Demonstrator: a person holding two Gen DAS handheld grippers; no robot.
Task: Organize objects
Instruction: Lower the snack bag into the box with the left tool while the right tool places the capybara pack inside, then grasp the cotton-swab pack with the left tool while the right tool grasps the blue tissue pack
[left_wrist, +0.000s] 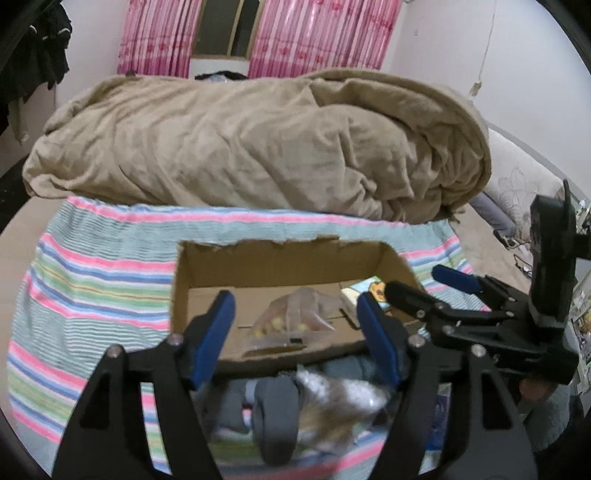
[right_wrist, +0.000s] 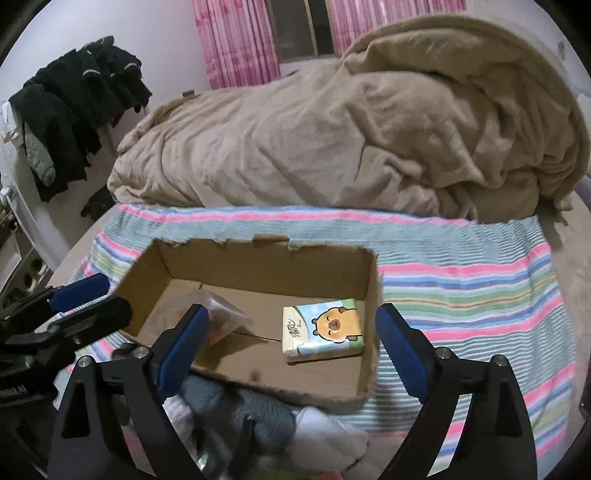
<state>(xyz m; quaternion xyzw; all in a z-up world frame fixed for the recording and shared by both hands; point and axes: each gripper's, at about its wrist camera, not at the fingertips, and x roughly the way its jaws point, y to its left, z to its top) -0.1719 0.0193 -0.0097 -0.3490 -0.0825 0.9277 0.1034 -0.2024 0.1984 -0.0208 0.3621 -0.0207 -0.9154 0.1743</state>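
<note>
Right wrist view shows a cardboard box (right_wrist: 258, 266) holding a bear-printed tissue pack (right_wrist: 323, 328) and a plastic bag (right_wrist: 218, 317); both hand-held grippers, right (right_wrist: 291, 347) and left (left_wrist: 297, 332), gape apart, empty.

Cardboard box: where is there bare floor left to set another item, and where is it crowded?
Inside the cardboard box, bare floor lies between the plastic bag and the tissue pack, and along the back wall. It is crowded just outside the near wall, where grey socks pile up.
</note>
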